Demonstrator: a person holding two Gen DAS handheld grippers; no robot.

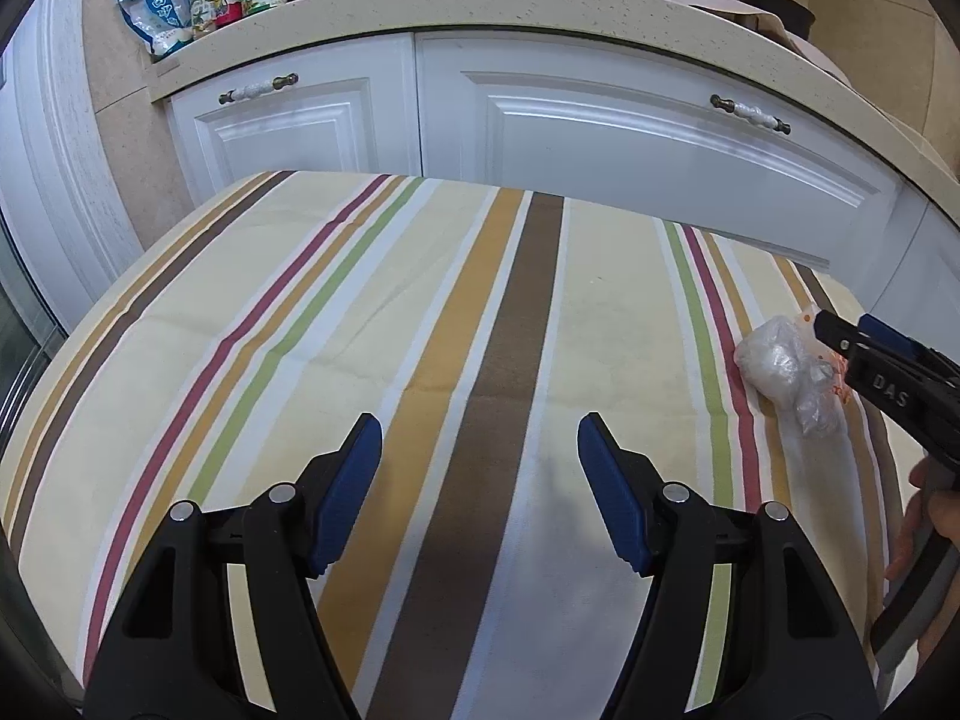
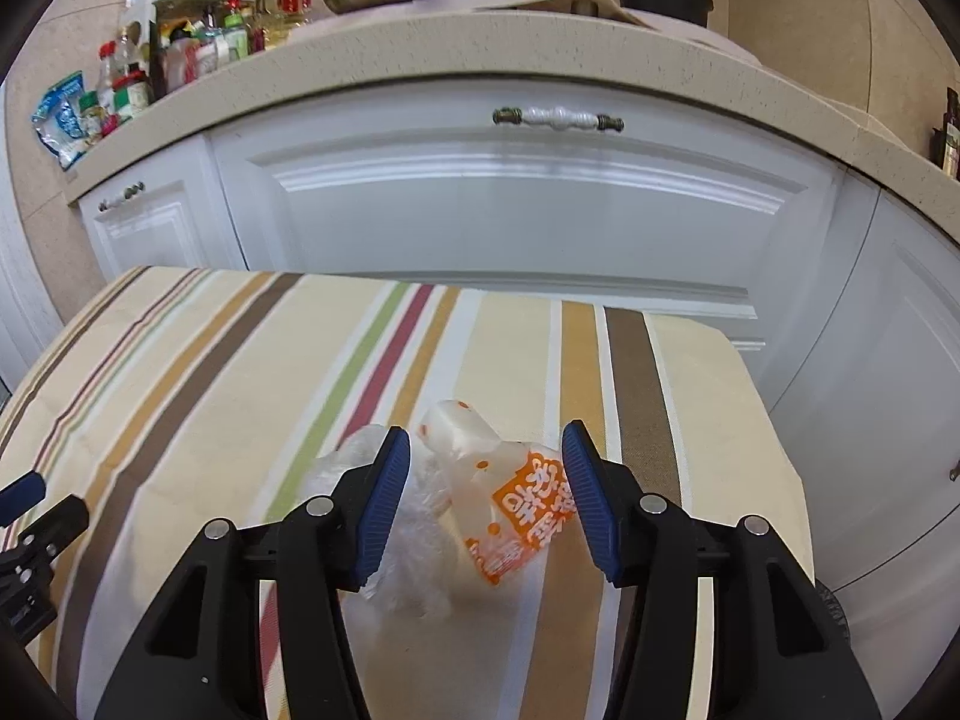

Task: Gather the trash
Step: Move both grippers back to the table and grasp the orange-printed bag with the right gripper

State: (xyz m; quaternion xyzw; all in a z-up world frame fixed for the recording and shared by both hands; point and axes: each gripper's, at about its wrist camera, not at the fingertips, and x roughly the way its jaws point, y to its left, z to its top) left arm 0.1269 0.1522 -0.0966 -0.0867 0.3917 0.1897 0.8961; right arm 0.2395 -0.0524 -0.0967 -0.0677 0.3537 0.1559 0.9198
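desk (image 2: 180, 360) striped cloth, loose under both tools | left hand-held gripper (image 1: 480, 450) open, empty, well left of trash | right hand-held gripper (image 2: 486, 468) open, straddling crumpled orange-print plastic wrapper (image 2: 510, 498) lying on cloth | risk: clear film (image 2: 414, 540) beside left pad escapes bite; thin wrapper slips; pads snag cloth

Ahead of my left gripper (image 1: 480, 450) I see only bare striped tablecloth (image 1: 336, 324) up to the white cabinet doors (image 1: 600, 126). On my right, crumpled plastic wrappers (image 2: 480, 486) fill the gap between the spread fingers.
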